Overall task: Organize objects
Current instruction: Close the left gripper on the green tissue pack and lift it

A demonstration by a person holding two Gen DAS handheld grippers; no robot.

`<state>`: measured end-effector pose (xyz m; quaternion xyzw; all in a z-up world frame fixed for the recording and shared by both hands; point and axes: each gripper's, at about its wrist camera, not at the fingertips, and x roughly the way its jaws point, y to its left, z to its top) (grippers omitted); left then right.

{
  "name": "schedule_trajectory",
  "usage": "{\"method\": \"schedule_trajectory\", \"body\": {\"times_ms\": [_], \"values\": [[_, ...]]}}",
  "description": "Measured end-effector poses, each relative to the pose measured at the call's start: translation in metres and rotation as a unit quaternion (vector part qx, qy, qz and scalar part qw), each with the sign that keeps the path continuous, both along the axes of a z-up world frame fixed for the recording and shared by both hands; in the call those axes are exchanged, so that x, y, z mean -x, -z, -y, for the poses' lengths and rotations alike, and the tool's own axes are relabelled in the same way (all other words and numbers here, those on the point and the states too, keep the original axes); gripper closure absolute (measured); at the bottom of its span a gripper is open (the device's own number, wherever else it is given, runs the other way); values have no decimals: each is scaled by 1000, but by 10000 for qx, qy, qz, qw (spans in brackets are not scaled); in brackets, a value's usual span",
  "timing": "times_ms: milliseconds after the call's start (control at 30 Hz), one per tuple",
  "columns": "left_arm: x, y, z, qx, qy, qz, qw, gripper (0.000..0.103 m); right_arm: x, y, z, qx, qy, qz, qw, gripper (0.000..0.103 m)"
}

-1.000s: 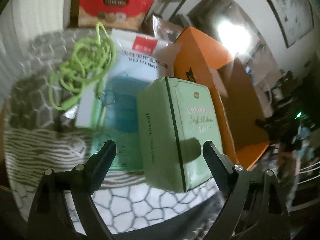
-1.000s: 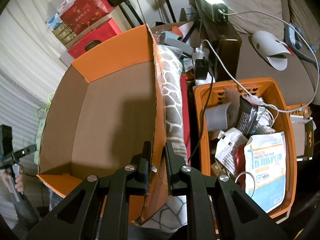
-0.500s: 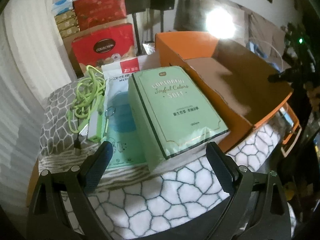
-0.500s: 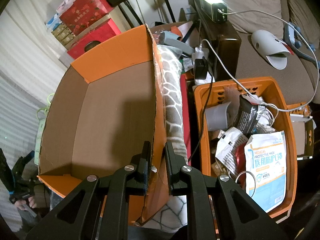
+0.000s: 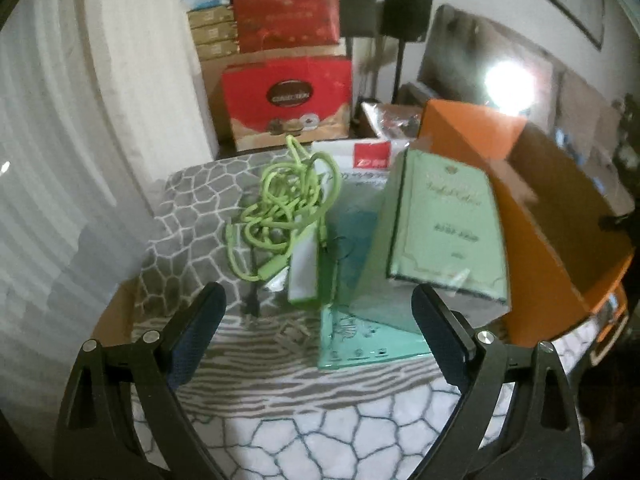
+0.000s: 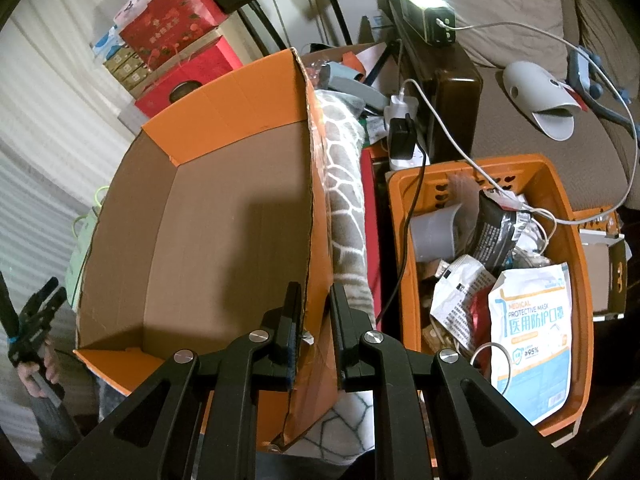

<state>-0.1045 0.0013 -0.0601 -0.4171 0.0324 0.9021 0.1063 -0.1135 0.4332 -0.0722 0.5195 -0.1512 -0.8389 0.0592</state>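
A pale green box (image 5: 444, 224) leans against the orange cardboard box (image 5: 560, 240) on a patterned blanket (image 5: 192, 216). Under it lies a teal mask pack (image 5: 356, 328). To their left is a tangled green cable (image 5: 280, 200) with a white and green block (image 5: 304, 268). My left gripper (image 5: 318, 296) hangs open just in front of these, touching nothing. My right gripper (image 6: 316, 304) is shut on the right wall of the orange cardboard box (image 6: 224, 240), one finger inside and one outside. The box's inside is bare.
Red gift boxes (image 5: 288, 100) are stacked behind the blanket. Right of the cardboard box stands an orange plastic basket (image 6: 576, 216) full of packets, with a mask pack (image 6: 532, 336) on top. A power strip (image 6: 404, 136) with cables sits behind it.
The left wrist view has pulled back and swung left: the green box now sits right of centre and the cable lies between the fingers. The right gripper has kept still on the box wall.
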Motion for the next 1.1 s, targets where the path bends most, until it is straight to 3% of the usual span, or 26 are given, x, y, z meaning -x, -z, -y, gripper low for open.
{"method": "schedule_trajectory", "body": {"times_ms": [200, 467, 767, 900, 1100], "values": [[-15, -11, -29, 35, 599, -185, 9980, 3, 0, 0, 1, -29, -6, 14, 10000, 90], [-1, -17, -75, 364, 981, -96, 9945, 2, 1, 1, 2, -44, 0, 22, 10000, 90], [30, 8, -83, 521, 682, 485, 9951, 2, 1, 0, 2, -41, 3, 24, 10000, 90], [41, 14, -78, 115, 747, 868, 9934, 13, 1, 1, 2, -40, 7, 25, 10000, 90], [42, 8, -71, -46, 539, 935, 9941, 23, 1, 1, 2, -41, 4, 23, 10000, 90]]}}
